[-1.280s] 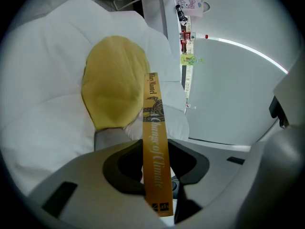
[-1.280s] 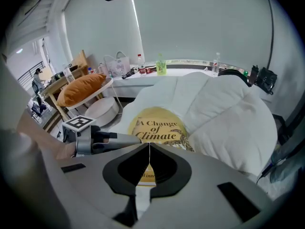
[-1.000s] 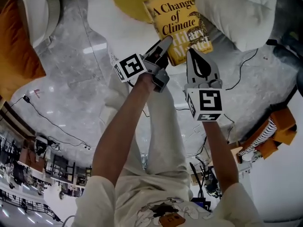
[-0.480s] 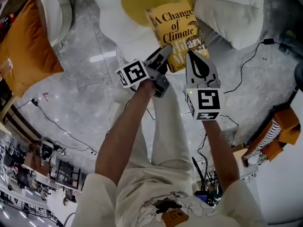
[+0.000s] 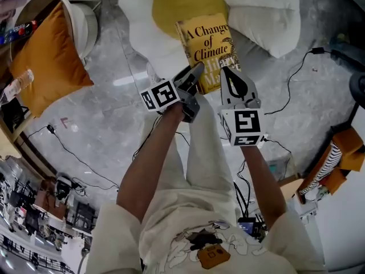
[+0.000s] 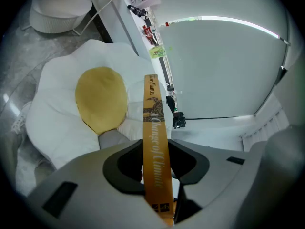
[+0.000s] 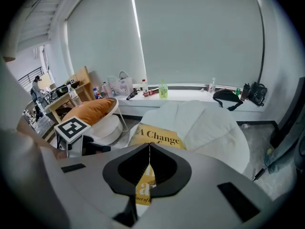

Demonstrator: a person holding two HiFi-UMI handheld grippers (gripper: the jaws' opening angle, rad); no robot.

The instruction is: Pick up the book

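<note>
The book [image 5: 206,45] has a yellow cover that faces up toward the head view. My left gripper [image 5: 195,72] is shut on its lower left edge. In the left gripper view the orange spine [image 6: 155,142] stands upright between the two pads, with my left gripper [image 6: 155,152] pressed on both sides. My right gripper [image 5: 230,73] lies over the book's lower right corner. In the right gripper view my right gripper [image 7: 149,148] has its tips together, and the cover [image 7: 157,137] shows beyond them. Whether those tips touch the book I cannot tell.
Below the book lies a white egg-shaped cushion [image 5: 142,16] with a yellow middle [image 5: 179,4], and a white pillow [image 5: 259,16] lies to its right. A round chair with an orange cushion [image 5: 48,61] stands at left. Cables [image 5: 291,84] cross the marble floor. A window sill [image 7: 190,93] carries bottles and a bag.
Both grippers and the book have risen together, away from the egg cushion. In the head view the orange cushion at left has come further into the picture.
</note>
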